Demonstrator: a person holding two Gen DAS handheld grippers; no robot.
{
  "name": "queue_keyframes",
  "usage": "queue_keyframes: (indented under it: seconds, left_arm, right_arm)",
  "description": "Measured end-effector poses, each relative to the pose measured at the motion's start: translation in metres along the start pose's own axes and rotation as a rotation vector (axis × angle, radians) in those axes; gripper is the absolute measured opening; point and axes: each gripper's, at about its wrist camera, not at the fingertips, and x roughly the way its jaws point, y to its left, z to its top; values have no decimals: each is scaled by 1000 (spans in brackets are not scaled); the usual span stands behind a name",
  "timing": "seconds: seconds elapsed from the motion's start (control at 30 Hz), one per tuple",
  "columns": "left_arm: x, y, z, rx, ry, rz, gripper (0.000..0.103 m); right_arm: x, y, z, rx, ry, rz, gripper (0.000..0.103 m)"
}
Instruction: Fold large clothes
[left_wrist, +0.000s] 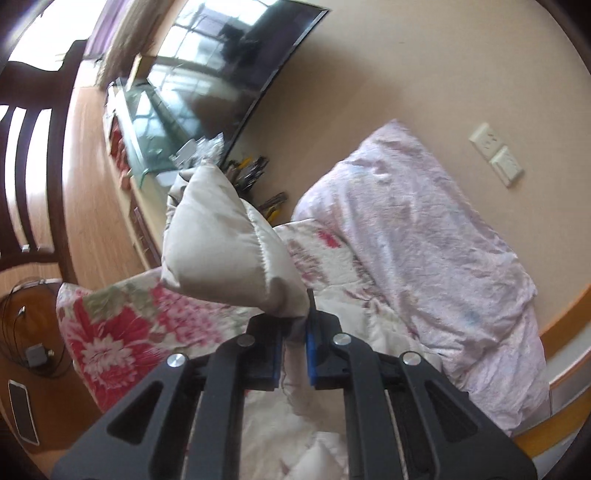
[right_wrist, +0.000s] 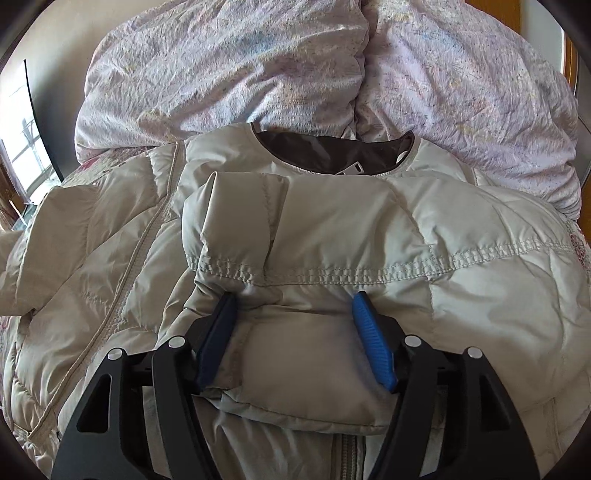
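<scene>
A beige quilted down jacket (right_wrist: 332, 229) lies front up on the bed, its brown-lined collar (right_wrist: 332, 153) at the far side. Its right sleeve (right_wrist: 295, 343) is folded across the chest. My right gripper (right_wrist: 293, 306) is open, its blue pads (right_wrist: 373, 350) resting on either side of that sleeve's end. In the left wrist view my left gripper (left_wrist: 295, 325) is shut on the cuff of the other sleeve (left_wrist: 221, 243) and holds it lifted above the bed.
A crumpled lilac duvet (right_wrist: 332, 66) is piled behind the jacket and shows in the left wrist view (left_wrist: 424, 236). A floral quilt (left_wrist: 122, 325) covers the bed. A television (left_wrist: 229, 66), a glass shelf (left_wrist: 147, 125), a wooden chair (left_wrist: 22, 155) and wall sockets (left_wrist: 496, 153) stand around.
</scene>
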Motion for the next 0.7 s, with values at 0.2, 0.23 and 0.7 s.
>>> queue_keyframes:
  seconds: [0.2,0.23,0.7]
  left_arm:
    - [-34,-127,-16,254,-22,-228,11]
    - [-37,-146,-25,289,-6,-274,11]
    - [25,-300,-233,664,442,-529,11]
  right_arm:
    - [-1,-7,7,-14,70,16,77]
    - [-7,-17,9,19,87,59,77]
    - [-130,-175,-15,323,-96,-128,81]
